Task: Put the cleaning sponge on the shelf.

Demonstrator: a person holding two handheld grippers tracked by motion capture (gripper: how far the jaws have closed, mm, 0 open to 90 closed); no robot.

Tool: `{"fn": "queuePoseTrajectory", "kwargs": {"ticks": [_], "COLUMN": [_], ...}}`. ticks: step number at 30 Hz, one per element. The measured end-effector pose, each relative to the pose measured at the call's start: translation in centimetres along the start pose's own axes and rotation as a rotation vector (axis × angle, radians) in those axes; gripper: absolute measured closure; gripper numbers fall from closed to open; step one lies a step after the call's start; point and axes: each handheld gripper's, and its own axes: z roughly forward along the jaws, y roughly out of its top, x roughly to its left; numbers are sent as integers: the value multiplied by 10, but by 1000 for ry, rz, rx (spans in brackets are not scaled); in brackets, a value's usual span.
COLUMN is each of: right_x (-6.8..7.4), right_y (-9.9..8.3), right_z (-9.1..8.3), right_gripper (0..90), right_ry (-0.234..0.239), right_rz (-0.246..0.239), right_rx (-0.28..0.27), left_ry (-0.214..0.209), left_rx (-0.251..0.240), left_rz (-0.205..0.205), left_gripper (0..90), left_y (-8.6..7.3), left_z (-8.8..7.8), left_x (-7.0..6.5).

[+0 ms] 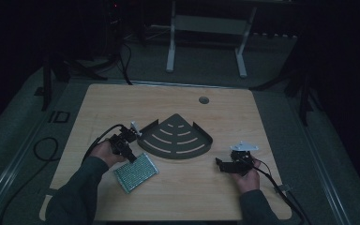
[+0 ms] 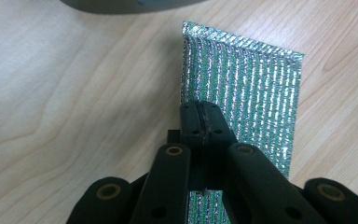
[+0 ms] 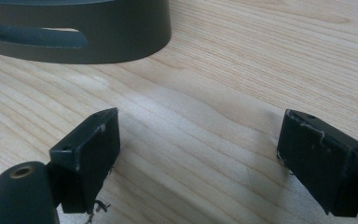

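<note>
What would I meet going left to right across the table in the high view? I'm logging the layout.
Left gripper → green-silver foil pouch → dark fan-shaped slotted rack → right gripper. The left gripper is shut on the pouch's near-left edge, so those two overlap slightly.

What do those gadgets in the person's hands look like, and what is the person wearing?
Both are black, two-jawed tools. The left gripper trails a black cable; the right gripper carries a grey three-cornered plate on top and trails its own cable. Brass-coloured rivets dot the linkages. The person wears dark long sleeves.
</note>
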Motion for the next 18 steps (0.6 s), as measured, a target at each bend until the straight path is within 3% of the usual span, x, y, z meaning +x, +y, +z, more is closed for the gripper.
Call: {"fn": "queuePoseTrajectory", "kwargs": {"ticks": [18], "right_x": [0], "right_y": [0], "right_z": [0], "right_gripper": [127], "right_ry": [0], "right_rz": [0], "right_rx": [0], "left_ry": [29], "left_rx": [-35], "left_rz": [0], "left_gripper": [900], "left_y": [-1], "left_z": [-23], "left_x": [1]}}
